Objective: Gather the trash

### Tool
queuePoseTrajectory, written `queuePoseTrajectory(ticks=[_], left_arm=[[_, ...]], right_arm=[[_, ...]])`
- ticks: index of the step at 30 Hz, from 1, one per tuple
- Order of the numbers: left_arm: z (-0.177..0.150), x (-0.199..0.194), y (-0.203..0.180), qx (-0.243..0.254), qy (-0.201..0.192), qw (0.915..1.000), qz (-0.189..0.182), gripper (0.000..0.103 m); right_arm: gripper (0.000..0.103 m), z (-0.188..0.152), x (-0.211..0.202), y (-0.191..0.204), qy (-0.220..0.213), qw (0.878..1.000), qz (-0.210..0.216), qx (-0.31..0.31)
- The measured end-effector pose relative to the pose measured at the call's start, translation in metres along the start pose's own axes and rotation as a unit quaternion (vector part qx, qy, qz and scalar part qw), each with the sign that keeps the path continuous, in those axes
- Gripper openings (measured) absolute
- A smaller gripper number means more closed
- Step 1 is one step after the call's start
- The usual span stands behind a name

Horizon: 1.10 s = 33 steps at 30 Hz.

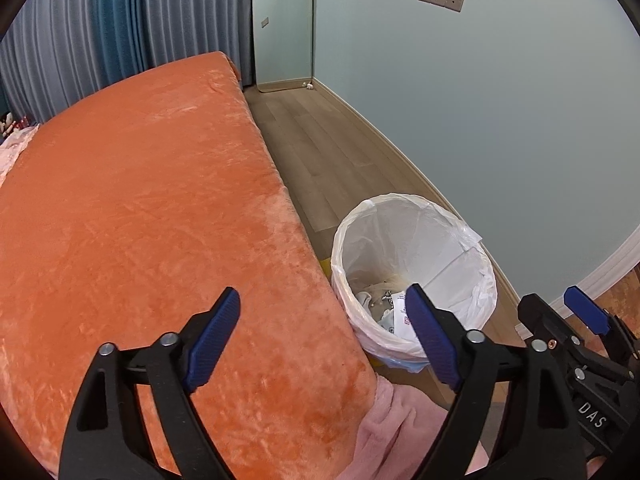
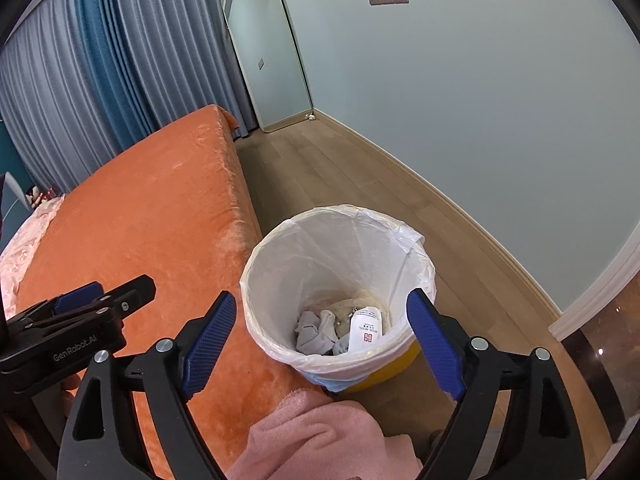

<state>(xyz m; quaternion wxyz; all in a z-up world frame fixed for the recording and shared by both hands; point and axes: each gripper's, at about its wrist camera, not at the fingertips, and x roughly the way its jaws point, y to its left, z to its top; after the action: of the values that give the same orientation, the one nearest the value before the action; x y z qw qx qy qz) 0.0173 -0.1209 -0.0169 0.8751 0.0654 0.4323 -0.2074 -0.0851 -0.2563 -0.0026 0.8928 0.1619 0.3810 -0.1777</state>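
A bin with a white plastic liner (image 1: 416, 240) (image 2: 340, 248) stands on the floor beside the bed. Inside lie crumpled white tissues (image 2: 316, 332), a white packet with red print (image 2: 366, 330) and some beige trash. My left gripper (image 1: 324, 340) is open and empty, held over the bed's edge next to the bin. My right gripper (image 2: 322, 340) is open and empty, held above the bin's near rim. Each gripper shows at the edge of the other's view.
An orange plush blanket (image 1: 152, 200) covers the bed on the left. A pink cloth (image 2: 320, 436) lies at the bed's near corner. Wooden floor (image 1: 320, 144) runs between the bed and the pale wall. A mirror (image 2: 268, 56) leans in the far corner by the curtains.
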Motion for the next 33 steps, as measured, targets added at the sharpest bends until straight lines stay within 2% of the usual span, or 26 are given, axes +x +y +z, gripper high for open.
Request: queuePoseTrajectory(ticks=[5,8,25,33], left_arm=[[-0.007,-0.007,-0.002,0.007,-0.006,0.9999,0.010,0.086],[-0.012,-0.010,-0.002,0.007,-0.005,0.9999,0.013,0.086],[-0.036,-0.021,-0.001,0.011,-0.017,0.9990,0.040,0.091],[-0.041,-0.019,-0.003,0.010,-0.022,0.9985,0.050,0.091]], right_arm=[[0.086,-0.006,-0.005,0.003,0.000,1.000,-0.007,-0.009],[0.096,-0.009,-0.008,0.005,-0.001,1.000,-0.007,-0.019],[0.096,-0.031,-0.016,0.016,-0.004,0.997,-0.036,-0.064],[0.096,-0.036,-0.014,0.017,0.009,0.998,-0.031,-0.060]])
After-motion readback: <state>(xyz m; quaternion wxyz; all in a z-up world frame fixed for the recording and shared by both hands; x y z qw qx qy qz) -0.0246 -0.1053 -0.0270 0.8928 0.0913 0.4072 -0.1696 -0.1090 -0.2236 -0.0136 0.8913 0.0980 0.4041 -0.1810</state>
